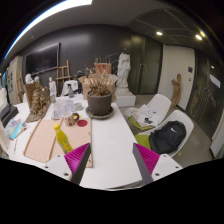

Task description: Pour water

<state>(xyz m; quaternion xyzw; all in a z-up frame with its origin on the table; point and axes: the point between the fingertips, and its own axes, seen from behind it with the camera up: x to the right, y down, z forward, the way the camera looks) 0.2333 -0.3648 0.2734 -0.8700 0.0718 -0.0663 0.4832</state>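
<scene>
Gripper view: claw [112, 160] held released, nothing between pink-padded fingers [147, 157], above white surface [110, 135]. Brown potted dried plant [99, 97] seen beyond; water vessel cannot be told.

We take the potted plant [99, 97] as our landmark, standing toward the far end of the table [112, 140]. Behind it, against the back wall, we see a statue [123, 72]. To its left sits a white jug [55, 89], and further left a second plant [37, 98]. In front of the pot and slightly left lie small items we cannot make out, then a long board [43, 141] on the table. To the right of the pot, beside the table, a backpack [168, 137] sits on a chair. Nearest us, well before the pot, the gripper [111, 165] hangs over the table, fingers spread apart with nothing between them.
</scene>
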